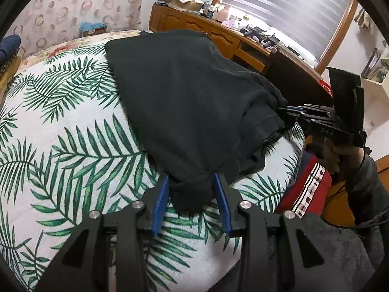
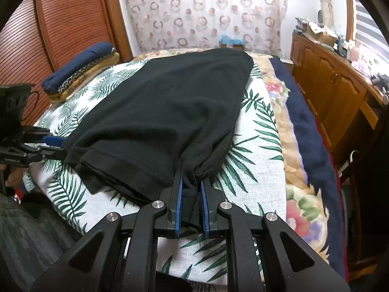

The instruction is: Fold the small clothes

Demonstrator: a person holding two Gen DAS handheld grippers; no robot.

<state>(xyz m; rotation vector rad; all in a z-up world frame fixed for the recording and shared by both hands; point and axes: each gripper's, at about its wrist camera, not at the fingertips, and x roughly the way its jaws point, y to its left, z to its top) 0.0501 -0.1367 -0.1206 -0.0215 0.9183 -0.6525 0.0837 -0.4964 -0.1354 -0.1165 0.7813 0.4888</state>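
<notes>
A black garment (image 1: 182, 97) (image 2: 170, 109) lies folded on a white cloth printed with green palm leaves (image 1: 73, 133) (image 2: 257, 160), spread over a bed. My left gripper (image 1: 192, 182) has its blue pads on either side of one near corner of the garment, and the bunched cloth fills the gap between them. In the right wrist view the left gripper (image 2: 57, 146) holds that corner from the left. My right gripper (image 2: 192, 182) is shut on the other near corner, which is pinched into a narrow fold. It enters the left wrist view from the right (image 1: 284, 113), held by a person's hand (image 1: 340, 155).
A folded stack of navy and yellow cloth (image 2: 80, 68) sits at the bed's far left. A floral blanket and a navy blanket (image 2: 308, 126) lie along the right side. A cluttered wooden dresser (image 2: 335, 90) (image 1: 194, 24) stands beyond. A red striped garment (image 1: 306, 189) lies below the bed's edge.
</notes>
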